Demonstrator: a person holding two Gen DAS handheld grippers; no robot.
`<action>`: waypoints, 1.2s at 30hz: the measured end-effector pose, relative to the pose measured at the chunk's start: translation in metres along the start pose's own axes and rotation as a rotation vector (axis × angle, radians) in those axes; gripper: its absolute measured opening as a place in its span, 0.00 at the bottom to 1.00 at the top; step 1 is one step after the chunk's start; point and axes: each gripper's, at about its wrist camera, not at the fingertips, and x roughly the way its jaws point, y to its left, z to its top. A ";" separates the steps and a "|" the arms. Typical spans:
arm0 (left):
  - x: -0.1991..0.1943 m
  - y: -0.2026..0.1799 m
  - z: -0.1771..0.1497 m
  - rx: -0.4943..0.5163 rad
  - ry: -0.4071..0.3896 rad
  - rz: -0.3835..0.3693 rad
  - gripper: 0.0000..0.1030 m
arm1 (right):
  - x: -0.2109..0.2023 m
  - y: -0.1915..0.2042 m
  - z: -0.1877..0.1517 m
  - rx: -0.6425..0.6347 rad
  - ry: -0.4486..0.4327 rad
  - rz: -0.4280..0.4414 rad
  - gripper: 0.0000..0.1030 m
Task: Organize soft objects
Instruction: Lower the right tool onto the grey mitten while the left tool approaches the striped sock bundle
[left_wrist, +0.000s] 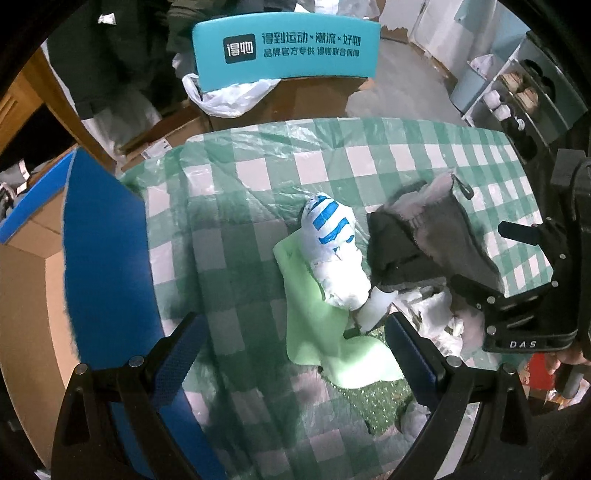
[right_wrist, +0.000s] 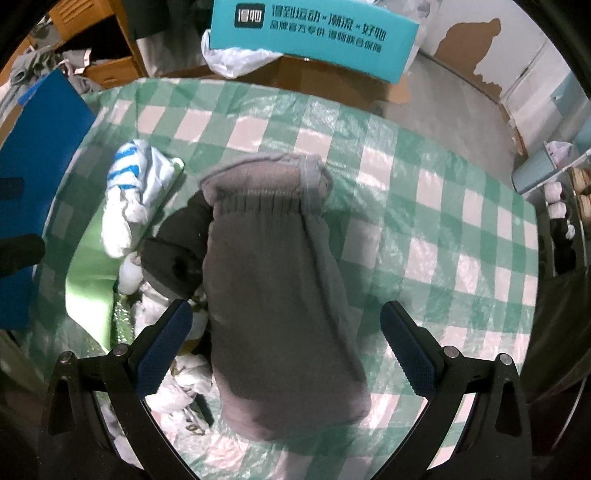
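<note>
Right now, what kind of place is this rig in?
Probably a home storage or spare room: a green checked plastic tablecloth under a pile of socks and cloths, a teal printed shipping box behind it, and a shelf of small items on the right.

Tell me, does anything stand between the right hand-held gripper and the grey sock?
Nothing visible does. The grey sock lies on the checked tablecloth, directly between the open fingers of the right hand-held gripper; a black sock sits beside it.

Prob. home storeroom: boxes (left_wrist: 286, 48), shelves (left_wrist: 517, 107)
</note>
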 end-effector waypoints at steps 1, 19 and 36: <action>0.003 -0.001 0.001 -0.001 0.004 -0.001 0.96 | 0.002 -0.001 0.000 0.001 0.005 0.001 0.98; 0.038 -0.008 0.024 0.009 0.060 -0.014 0.96 | 0.020 -0.012 0.006 0.025 0.023 0.054 0.59; 0.059 -0.017 0.040 -0.001 0.101 -0.063 0.53 | 0.014 -0.019 0.012 0.081 0.016 0.088 0.20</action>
